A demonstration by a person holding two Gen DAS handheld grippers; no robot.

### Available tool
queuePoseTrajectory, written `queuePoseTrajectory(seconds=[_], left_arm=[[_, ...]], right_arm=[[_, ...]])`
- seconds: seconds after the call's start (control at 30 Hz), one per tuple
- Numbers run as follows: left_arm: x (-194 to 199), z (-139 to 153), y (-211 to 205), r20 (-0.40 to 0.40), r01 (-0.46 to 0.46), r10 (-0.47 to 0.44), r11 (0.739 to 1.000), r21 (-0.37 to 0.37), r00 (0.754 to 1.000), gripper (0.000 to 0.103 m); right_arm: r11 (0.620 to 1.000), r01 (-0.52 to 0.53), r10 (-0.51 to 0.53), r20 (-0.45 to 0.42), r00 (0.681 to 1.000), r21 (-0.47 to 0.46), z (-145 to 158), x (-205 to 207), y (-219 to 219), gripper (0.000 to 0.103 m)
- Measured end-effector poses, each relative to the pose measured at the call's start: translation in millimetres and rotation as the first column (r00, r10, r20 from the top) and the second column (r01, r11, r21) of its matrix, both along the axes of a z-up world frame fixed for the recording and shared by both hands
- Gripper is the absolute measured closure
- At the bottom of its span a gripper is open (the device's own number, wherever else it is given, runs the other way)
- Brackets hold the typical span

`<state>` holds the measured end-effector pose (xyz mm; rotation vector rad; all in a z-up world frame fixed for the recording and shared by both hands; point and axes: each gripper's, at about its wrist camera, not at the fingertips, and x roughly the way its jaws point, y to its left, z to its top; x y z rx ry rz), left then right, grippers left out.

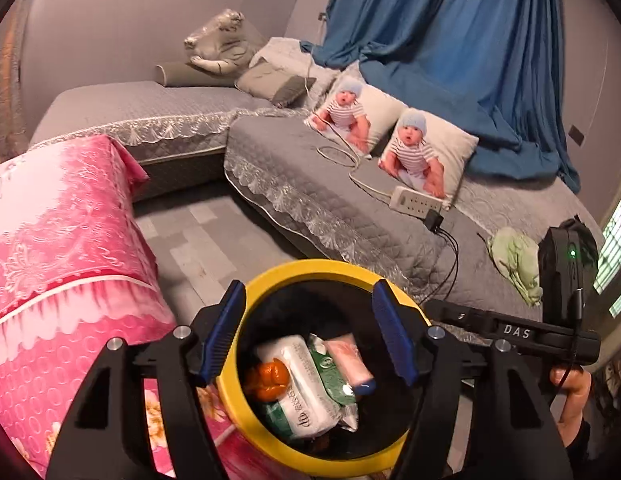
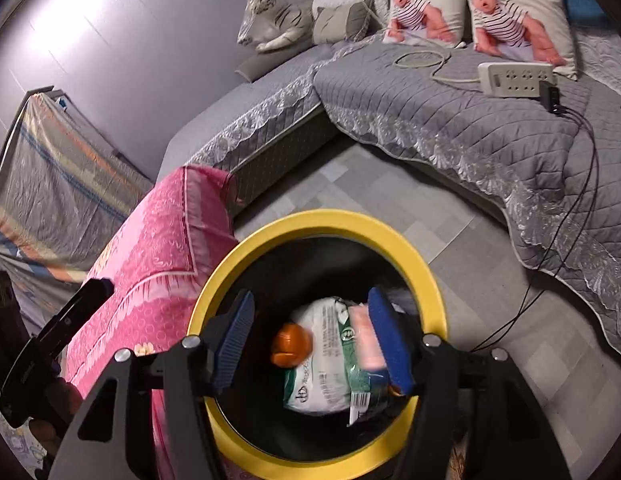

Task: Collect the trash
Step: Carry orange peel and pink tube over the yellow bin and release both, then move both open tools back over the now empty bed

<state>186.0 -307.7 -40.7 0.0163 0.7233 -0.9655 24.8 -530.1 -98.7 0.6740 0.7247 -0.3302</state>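
Note:
A black bin with a yellow rim (image 1: 306, 270) (image 2: 318, 220) stands on the floor below both grippers. Inside lie a white wipes pack (image 1: 298, 384) (image 2: 322, 360), an orange lump (image 1: 270, 380) (image 2: 292, 344), a green packet (image 1: 330, 376) and a pink tube with a blue cap (image 1: 350, 364). My left gripper (image 1: 308, 292) hangs open over the bin's mouth, nothing between its blue pads. My right gripper (image 2: 310, 296) is open too. The pink tube (image 2: 362, 340) looks blurred close to its right pad; I cannot tell if they touch.
Pink patterned cloth (image 1: 70, 240) (image 2: 162, 248) covers furniture just left of the bin. A grey quilted sofa (image 1: 330, 184) (image 2: 450, 120) runs behind, bearing a power strip (image 1: 418, 200) with cables trailing down, a green rag (image 1: 514, 264) and pillows. The right gripper's black body (image 1: 510, 332) is beside the bin.

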Motion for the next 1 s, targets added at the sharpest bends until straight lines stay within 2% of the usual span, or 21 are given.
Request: queuePoseTrajectory(seconds=[0.1, 0.2, 0.3, 0.37, 0.43, 0.47, 0.6, 0.67, 0.73, 0.77, 0.83, 0.93, 1.0], left_arm=[[1, 8, 21, 0.014, -0.046, 0.046, 0.998, -0.035, 0.999, 0.029], [-2, 21, 53, 0.075, -0.113, 0.117, 0.992, -0.056, 0.990, 0.022], [-10, 34, 92, 0.148, -0.201, 0.210, 0.977, -0.072, 0.966, 0.011], [-16, 42, 122, 0.214, -0.264, 0.276, 0.961, -0.083, 0.937, 0.009], [-28, 47, 159, 0.307, -0.340, 0.348, 0.937, -0.079, 0.886, 0.008], [-32, 50, 171, 0.335, -0.361, 0.366, 0.929, -0.079, 0.868, 0.008], [-60, 51, 230, 0.475, -0.494, 0.462, 0.867, -0.064, 0.749, 0.008], [-69, 50, 252, 0.479, -0.551, 0.502, 0.834, -0.047, 0.720, 0.008], [-74, 51, 275, 0.440, -0.571, 0.535, 0.819, -0.058, 0.721, 0.008], [-77, 50, 292, 0.398, -0.593, 0.571, 0.801, -0.080, 0.718, 0.008], [-83, 49, 316, 0.350, -0.633, 0.628, 0.765, -0.114, 0.695, 0.008], [-101, 51, 346, 0.351, -0.719, 0.719, 0.677, -0.158, 0.600, 0.008], [-112, 54, 359, 0.368, -0.756, 0.755, 0.630, -0.179, 0.542, 0.008]], right_arm=[[0.999, 0.025, -0.025, 0.014, 1.000, -0.028, 10, -4, 3, 0.046], [0.995, 0.051, -0.049, 0.018, 0.999, -0.087, 20, -1, 16, 0.035], [0.987, 0.046, -0.041, 0.031, 0.999, -0.157, 27, 7, 36, 0.031], [0.979, 0.010, 0.002, 0.057, 0.998, -0.201, 31, 16, 58, 0.022], [0.971, -0.044, 0.066, 0.086, 0.994, -0.235, 34, 23, 84, 0.020], [0.963, -0.082, 0.111, 0.101, 0.989, -0.256, 35, 28, 102, 0.018], [0.935, -0.183, 0.247, 0.186, 0.951, -0.305, 41, 38, 160, 0.012], [0.918, -0.209, 0.294, 0.224, 0.929, -0.337, 46, 39, 187, 0.008], [0.891, -0.231, 0.349, 0.265, 0.899, -0.390, 52, 37, 220, 0.008], [0.881, -0.243, 0.369, 0.269, 0.890, -0.405, 55, 37, 231, 0.008], [0.859, -0.283, 0.421, 0.274, 0.865, -0.428, 59, 36, 261, 0.008], [0.837, -0.297, 0.458, 0.291, 0.840, -0.460, 65, 31, 291, 0.008], [0.823, -0.273, 0.460, 0.302, 0.835, -0.498, 72, 25, 308, 0.008]])
